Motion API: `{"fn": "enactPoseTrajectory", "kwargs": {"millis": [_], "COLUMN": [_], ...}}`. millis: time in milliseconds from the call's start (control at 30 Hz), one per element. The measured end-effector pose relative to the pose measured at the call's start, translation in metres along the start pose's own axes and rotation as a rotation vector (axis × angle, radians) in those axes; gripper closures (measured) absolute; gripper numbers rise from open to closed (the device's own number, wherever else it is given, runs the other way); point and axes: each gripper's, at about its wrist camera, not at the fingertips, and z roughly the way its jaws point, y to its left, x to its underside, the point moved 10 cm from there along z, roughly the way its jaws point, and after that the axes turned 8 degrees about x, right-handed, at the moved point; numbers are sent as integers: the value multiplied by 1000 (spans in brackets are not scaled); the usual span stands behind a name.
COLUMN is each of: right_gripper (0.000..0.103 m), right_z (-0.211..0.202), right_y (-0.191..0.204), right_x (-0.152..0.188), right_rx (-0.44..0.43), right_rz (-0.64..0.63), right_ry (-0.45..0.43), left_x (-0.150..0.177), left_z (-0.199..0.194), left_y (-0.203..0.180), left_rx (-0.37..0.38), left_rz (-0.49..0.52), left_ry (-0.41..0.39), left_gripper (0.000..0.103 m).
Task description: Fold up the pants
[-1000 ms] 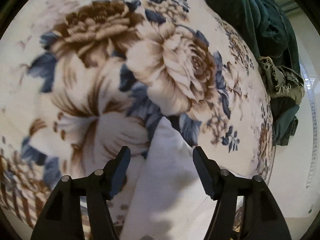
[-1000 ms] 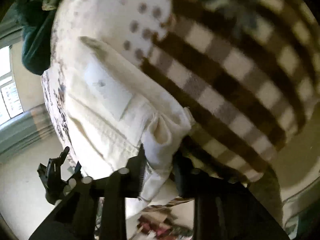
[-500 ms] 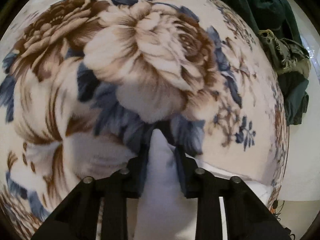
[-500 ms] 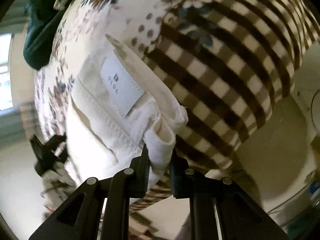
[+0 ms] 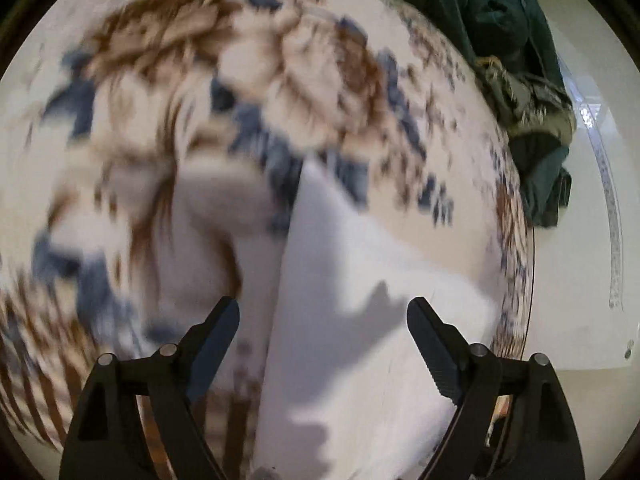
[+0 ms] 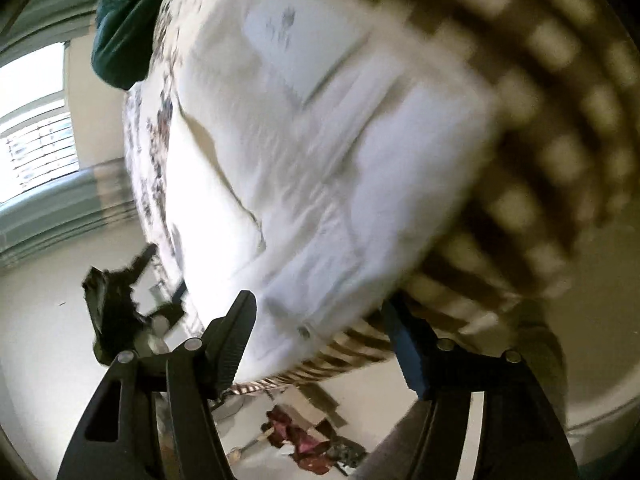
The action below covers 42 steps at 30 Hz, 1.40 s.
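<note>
pants: soft, limp white denim, grip waistband or hem | left gripper, right gripper: fingers just spread wide, cloth released | floral blanket

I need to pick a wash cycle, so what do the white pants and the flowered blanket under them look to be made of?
White pants: likely cotton denim or twill with a matte finish, given the stiff creases, stitched seams, sewn label patch and metal rivet. Flowered blanket: probably plush synthetic fleece, since the printed roses look soft and fuzzy, though blur leaves that open.
</note>
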Motion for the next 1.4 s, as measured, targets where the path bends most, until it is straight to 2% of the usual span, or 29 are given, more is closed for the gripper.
{"fn": "enactPoseTrajectory", "kwargs": {"millis": [67, 167, 233, 333, 400, 467, 500, 533, 600, 667, 700, 767, 800, 833, 867, 900, 1033, 1100, 1300, 1400], "right_gripper": [27, 26, 26, 26, 26, 26, 26, 26, 26, 26, 26, 30, 41, 50, 53, 56, 60, 61, 62, 62], "right_z": [16, 22, 19, 33, 37, 33, 22, 14, 15, 31, 43, 51, 50, 47, 42, 39, 24, 12, -24, -25], "right_y": [5, 13, 19, 14, 14, 26, 39, 47, 54, 48, 41, 34, 34, 36, 37, 40, 59, 78, 142, 199], "right_x": [-3, -8, -9, -16, -20, -21, -21, -18, -17, -20, -22, -29, -29, -27, -23, -20, -15, -12, -5, -2], "right_rx": [-42, -94, -151, -56, -42, -91, -161, -193, -175, -145, -124, -149, -143, -126, -125, -116, -69, -43, -21, -25], "right_rz": [5, 4, 3, -48, -55, -54, -64, -87, -130, -115, -100, -68, -75, -99, -114, -122, -157, -190, -272, -325], "right_ry": [-10, -49, -64, -68, -68, -58, -84, -100, -107, -74, -39, -42, -50, -69, -84, -95, -140, -161, -177, -193], "left_x": [20, 44, 50, 49, 49, 49, 49, 48, 47, 47, 47, 47, 47, 46, 44, 44, 46, 44, 24, 1], "left_z": [9, 26, 27, 28, 29, 30, 29, 28, 28, 29, 30, 30, 31, 30, 28, 26, 14, 4, -41, -72], "left_y": [8, 15, 16, 16, 21, 22, 23, 22, 22, 24, 24, 25, 24, 23, 19, 14, -2, -10, -29, -32], "left_rx": [8, 15, 31, 47, 53, 60, 62, 68, 79, 87, 88, 90, 90, 94, 115, 142, 128, 141, 146, 167], "left_rz": [-25, -74, -78, -81, -86, -92, -99, -108, -121, -132, -135, -142, -143, -139, -136, -125, -56, -50, -44, -54], "left_ry": [31, 70, 68, 65, 70, 72, 73, 73, 72, 73, 74, 69, 68, 61, 43, 33, 9, -2, -39, -72], "left_gripper": [18, 18, 18, 17, 17, 16, 16, 16, 16, 16, 16, 16, 16, 19, 28, 52, 75, 80, 81, 81]}}
